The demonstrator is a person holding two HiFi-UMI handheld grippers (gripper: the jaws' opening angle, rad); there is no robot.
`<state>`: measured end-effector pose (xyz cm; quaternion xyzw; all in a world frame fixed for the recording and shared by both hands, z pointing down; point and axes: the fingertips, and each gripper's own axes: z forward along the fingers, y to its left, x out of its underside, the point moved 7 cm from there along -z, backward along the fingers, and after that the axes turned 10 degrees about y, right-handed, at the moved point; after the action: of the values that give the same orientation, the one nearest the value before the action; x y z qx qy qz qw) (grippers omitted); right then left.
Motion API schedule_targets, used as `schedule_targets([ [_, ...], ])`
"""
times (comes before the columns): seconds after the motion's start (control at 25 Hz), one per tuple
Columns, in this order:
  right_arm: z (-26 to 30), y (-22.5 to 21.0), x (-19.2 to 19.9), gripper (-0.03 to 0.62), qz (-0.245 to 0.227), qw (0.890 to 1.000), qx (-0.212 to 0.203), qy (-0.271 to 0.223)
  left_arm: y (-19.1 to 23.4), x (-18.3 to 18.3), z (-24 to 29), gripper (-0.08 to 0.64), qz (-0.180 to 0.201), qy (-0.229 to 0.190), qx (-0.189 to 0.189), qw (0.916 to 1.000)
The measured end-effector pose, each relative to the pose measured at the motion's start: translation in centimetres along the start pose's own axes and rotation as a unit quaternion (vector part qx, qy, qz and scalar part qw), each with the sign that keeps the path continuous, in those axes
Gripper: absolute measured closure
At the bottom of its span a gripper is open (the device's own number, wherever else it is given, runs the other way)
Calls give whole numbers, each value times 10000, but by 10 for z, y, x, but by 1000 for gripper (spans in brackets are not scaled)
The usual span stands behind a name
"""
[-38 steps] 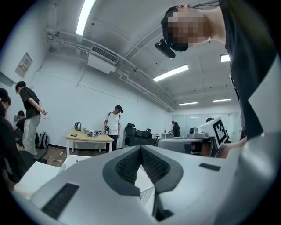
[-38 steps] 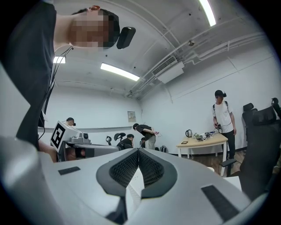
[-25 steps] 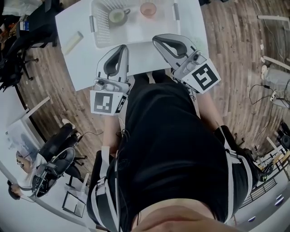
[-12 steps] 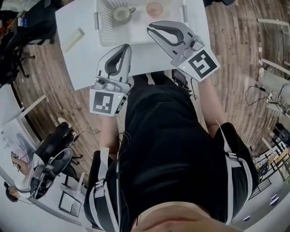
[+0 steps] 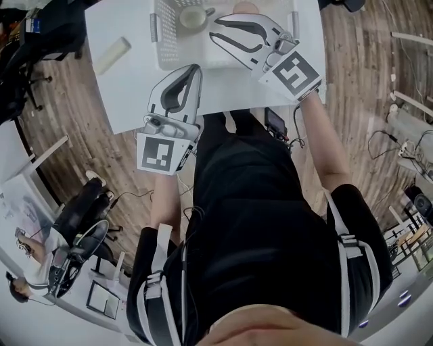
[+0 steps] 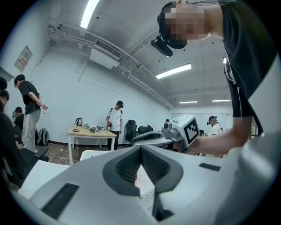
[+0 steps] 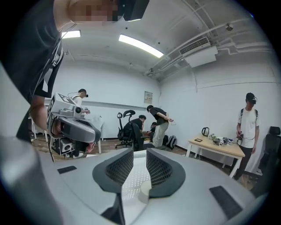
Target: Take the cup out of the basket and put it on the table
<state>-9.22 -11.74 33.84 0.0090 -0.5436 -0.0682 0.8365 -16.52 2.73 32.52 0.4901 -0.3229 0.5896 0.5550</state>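
White table [image 5: 125,81] on wooden floor [image 5: 352,81]

Person wore a black short-sleeved shirt [image 5: 257,223] with white straps [image 5: 346,270], possibly a harness; above the shirt, grey left gripper [image 5: 195,71] and right gripper [image 5: 216,28] bore black-and-white marker cubes [image 5: 162,154].

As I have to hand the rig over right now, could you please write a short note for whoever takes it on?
Left gripper: shut, empty, held above the near side of the table.
Right gripper: jaws opening, nothing gripped, reaching over the basket toward the cup.
Cup: in the basket, untouched.
Done: only the approach.
Left: close on the cup, lift it out, set it on the table.
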Motion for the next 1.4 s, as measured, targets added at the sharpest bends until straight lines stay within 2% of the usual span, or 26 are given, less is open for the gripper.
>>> schedule_targets([
  [0.4, 77, -24, 44, 472, 4, 9955, -322, 889, 23, 5, 4, 541, -120, 2, 61, 9999],
  [0.88, 141, -22, 88, 457, -224, 9860, -749, 1474, 33, 9, 14, 541, -206, 15, 324, 9993],
  [1.12, 160, -19, 110, 457, -439, 9758, -933, 1927, 38, 8, 20, 541, -250, 67, 389, 9989],
  [1.4, 182, -18, 118, 457, -563, 9717, -990, 2070, 44, 18, 26, 541, -362, 276, 435, 9980],
])
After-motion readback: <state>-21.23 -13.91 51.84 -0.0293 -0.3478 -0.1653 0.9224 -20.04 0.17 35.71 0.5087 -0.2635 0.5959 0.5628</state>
